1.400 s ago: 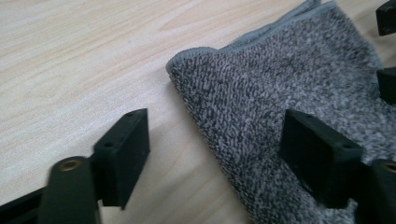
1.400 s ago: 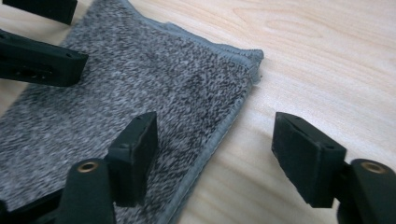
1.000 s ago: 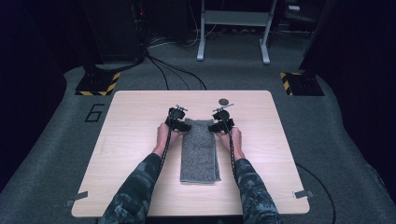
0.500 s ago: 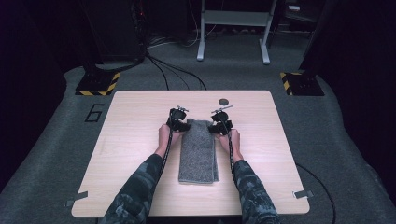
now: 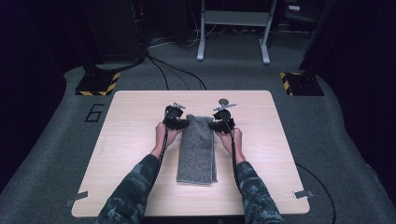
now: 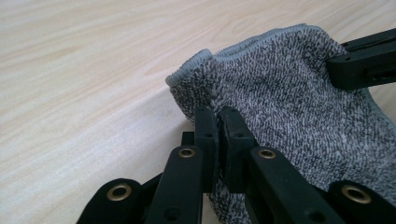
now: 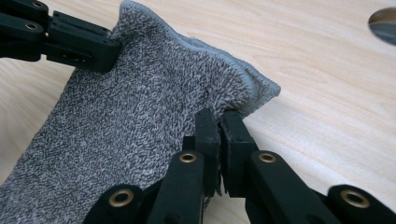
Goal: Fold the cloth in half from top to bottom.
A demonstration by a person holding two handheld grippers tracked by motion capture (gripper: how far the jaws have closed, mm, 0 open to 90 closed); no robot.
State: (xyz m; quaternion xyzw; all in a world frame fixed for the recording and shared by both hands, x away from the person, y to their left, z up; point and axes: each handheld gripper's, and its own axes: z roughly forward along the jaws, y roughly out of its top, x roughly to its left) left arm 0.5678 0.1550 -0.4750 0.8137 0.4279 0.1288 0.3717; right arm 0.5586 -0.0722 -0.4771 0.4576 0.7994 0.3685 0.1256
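A grey folded towel (image 5: 197,149) lies lengthwise in the middle of the wooden table (image 5: 121,140). My left gripper (image 5: 177,122) is shut on the towel's far left corner (image 6: 196,70), and my right gripper (image 5: 218,124) is shut on its far right corner (image 7: 261,88). In the left gripper view the left gripper (image 6: 218,123) pinches the towel's edge, with the right gripper's jaw across the cloth at the upper right. In the right gripper view the right gripper (image 7: 219,126) pinches the edge likewise. The far end of the towel is raised a little off the table.
A small dark round disc (image 5: 223,100) lies on the table just beyond the right gripper, also seen as disc (image 7: 384,21). Cables (image 5: 173,74) run over the grey floor behind the table, near a metal stand (image 5: 233,28).
Both grippers have drawn slightly toward the person, holding the towel's far corners. The far end of the towel has lifted and come back with them.
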